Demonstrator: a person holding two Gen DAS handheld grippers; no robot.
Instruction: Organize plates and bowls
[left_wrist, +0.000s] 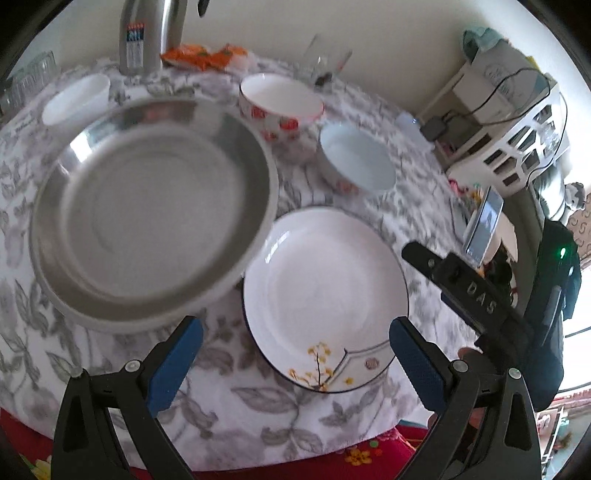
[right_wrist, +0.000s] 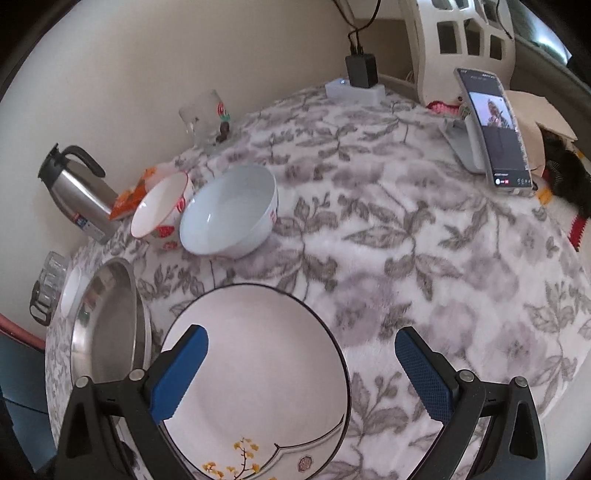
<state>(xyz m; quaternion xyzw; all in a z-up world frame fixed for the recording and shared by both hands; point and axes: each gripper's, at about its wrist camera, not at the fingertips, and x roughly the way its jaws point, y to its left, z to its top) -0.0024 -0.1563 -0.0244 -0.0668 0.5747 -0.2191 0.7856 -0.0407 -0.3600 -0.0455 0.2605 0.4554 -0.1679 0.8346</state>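
Note:
A white plate (left_wrist: 325, 295) with a dark rim and yellow flowers lies on the leaf-patterned cloth near the table's front edge. Left of it, a wide steel dish (left_wrist: 147, 206) rests on a white dish whose rim (left_wrist: 74, 314) shows beneath. Behind stand a strawberry bowl (left_wrist: 280, 99), a pale bowl (left_wrist: 358, 158) and a small white bowl (left_wrist: 77, 98). My left gripper (left_wrist: 295, 332) is open above the plate's near edge, holding nothing. My right gripper (right_wrist: 301, 343) is open too, its left finger over the white plate (right_wrist: 258, 369), its right finger over the cloth. The steel dish (right_wrist: 107, 325) is at its left.
A steel thermos (right_wrist: 77, 195), an orange packet (left_wrist: 203, 55) and a glass (right_wrist: 203, 114) stand along the back wall. A phone on a stand (right_wrist: 495, 129) and a charger (right_wrist: 360, 70) are at the far right. Bare cloth (right_wrist: 424, 258) spreads right of the bowls.

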